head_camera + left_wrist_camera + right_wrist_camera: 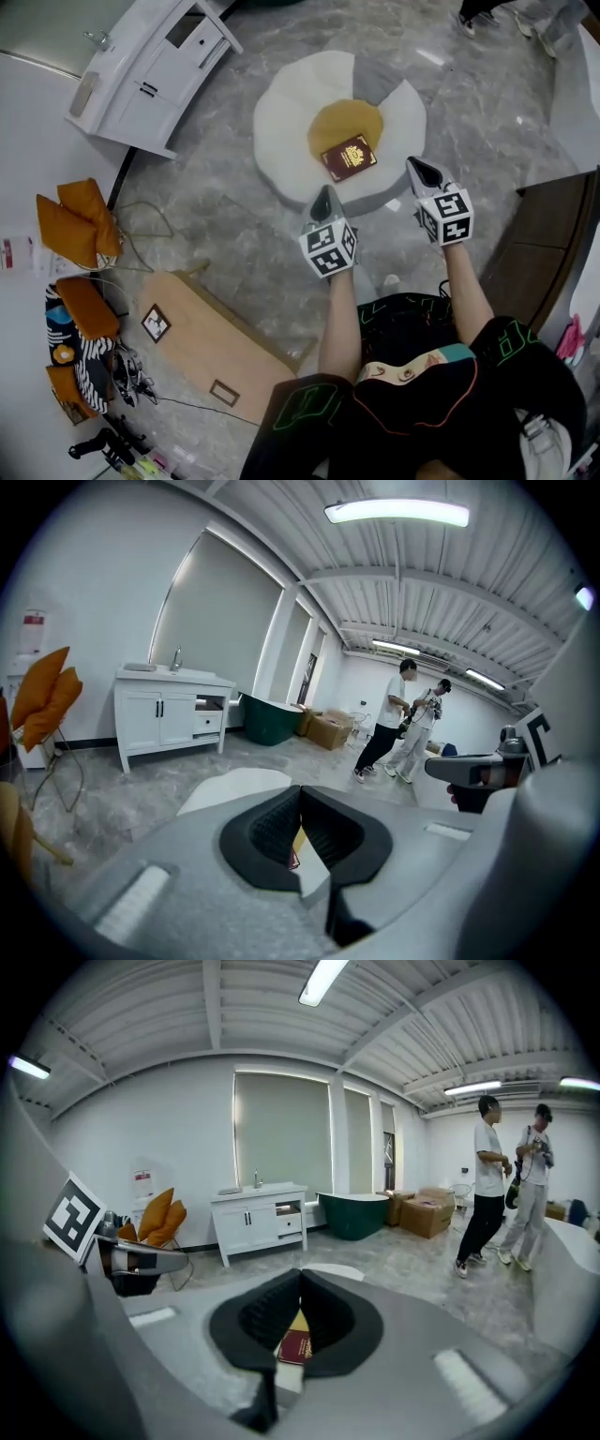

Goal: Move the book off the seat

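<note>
Item: book (349, 157), dark red cover with gold emblem. It lies flat on the yellow centre of the seat (281, 122), a white petal-shaped floor cushion on the grey marble floor (487, 103).

Left gripper (324, 202): jaws together, nothing between them; the tip hangs over the seat's near edge, just near-left of the book and apart from it.

Right gripper (419, 169): jaws together, nothing clamped; the tip is at the seat's near-right edge, to the right of the book and apart from it.

Surroundings:
- White sink cabinet (150, 70), far left.
- Orange cushions (75, 220), left, by the wall.
- Wooden board (202, 342), lying on the floor, near left.
- Dark green tub (354, 1213) and cardboard boxes (427, 1211), far side of the room.
- Two people (487, 1185) standing at the far right.
</note>
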The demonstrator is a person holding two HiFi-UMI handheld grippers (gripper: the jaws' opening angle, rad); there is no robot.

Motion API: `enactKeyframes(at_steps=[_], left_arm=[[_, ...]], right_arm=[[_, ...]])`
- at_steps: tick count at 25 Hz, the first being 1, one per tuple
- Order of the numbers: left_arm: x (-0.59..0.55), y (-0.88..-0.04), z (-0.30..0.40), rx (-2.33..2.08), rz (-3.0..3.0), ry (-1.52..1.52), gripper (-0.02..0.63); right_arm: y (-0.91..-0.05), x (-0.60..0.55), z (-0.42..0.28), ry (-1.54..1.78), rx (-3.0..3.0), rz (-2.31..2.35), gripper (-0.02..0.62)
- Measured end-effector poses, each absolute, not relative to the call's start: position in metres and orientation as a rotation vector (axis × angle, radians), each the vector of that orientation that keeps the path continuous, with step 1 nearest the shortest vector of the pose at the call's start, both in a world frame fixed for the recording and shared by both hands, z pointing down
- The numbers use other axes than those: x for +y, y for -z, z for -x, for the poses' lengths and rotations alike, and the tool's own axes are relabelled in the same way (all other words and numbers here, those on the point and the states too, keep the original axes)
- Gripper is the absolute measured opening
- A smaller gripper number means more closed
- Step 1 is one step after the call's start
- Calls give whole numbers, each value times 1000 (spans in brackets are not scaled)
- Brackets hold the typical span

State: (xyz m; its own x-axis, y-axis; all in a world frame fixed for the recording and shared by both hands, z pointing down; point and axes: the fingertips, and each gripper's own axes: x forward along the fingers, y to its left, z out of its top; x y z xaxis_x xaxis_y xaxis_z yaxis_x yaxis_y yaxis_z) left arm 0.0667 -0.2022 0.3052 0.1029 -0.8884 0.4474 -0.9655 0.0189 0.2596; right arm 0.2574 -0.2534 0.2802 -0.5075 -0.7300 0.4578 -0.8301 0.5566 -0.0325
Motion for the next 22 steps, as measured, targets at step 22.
enactKeyframes(at_steps=[22], left_arm=[[-340,-485,-17,-1501,-1760,-439,12]], right_arm=[[-459,-367,-194,-688,-2150,-1156,3]])
